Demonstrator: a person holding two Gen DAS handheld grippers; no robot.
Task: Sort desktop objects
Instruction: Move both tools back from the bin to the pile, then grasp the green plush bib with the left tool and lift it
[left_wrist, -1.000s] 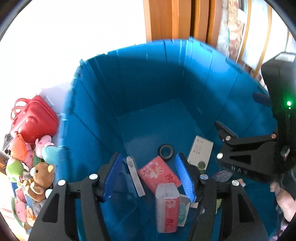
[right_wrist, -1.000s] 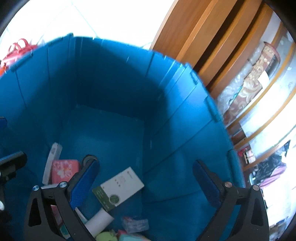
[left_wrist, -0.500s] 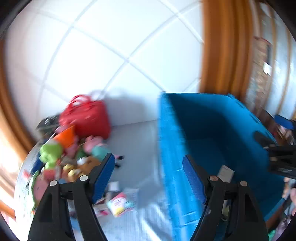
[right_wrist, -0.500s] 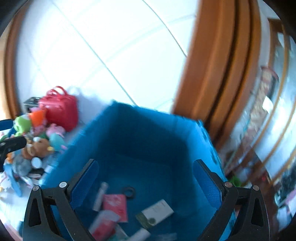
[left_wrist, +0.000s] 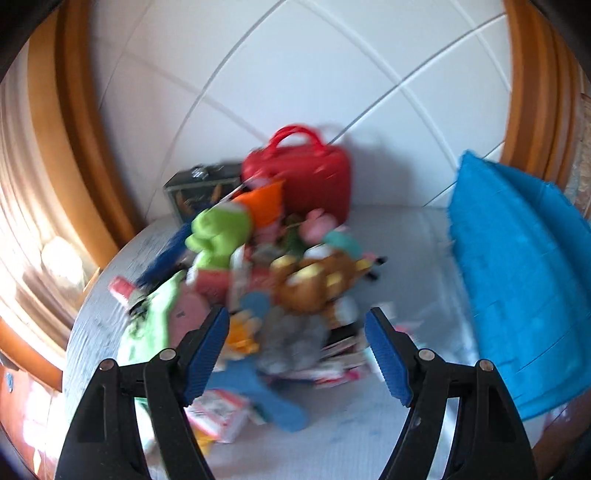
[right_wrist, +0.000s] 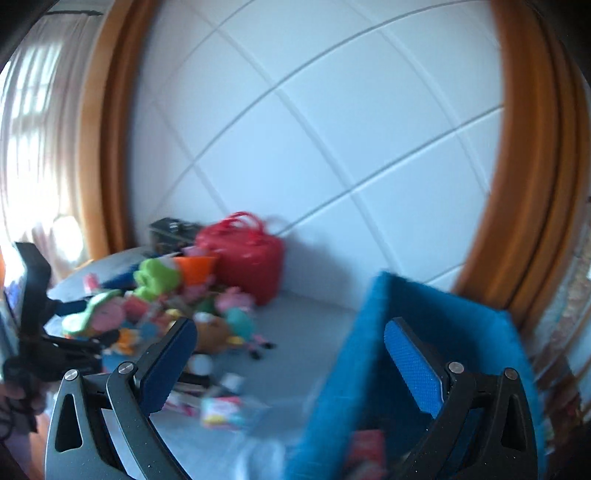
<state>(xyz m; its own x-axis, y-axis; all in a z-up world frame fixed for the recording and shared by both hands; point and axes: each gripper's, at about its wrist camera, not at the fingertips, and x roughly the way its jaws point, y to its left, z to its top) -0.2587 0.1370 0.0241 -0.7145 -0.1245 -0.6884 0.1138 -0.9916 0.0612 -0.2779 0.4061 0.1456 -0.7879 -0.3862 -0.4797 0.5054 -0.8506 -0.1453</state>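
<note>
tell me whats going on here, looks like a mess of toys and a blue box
A person is sorting a table of clutter with a hand-held gripper in each hand. Both the left hand-held gripper and the right hand-held gripper are open and empty. The left one faces the pile of plush toys beside a red bag. The blue bin stands at the right of the pile, with a few items already inside. The frames are blurred.

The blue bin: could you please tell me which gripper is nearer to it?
Right. The right gripper hangs at the blue bin rim, one finger over it; the left gripper is over the toy pile beside it.
</note>
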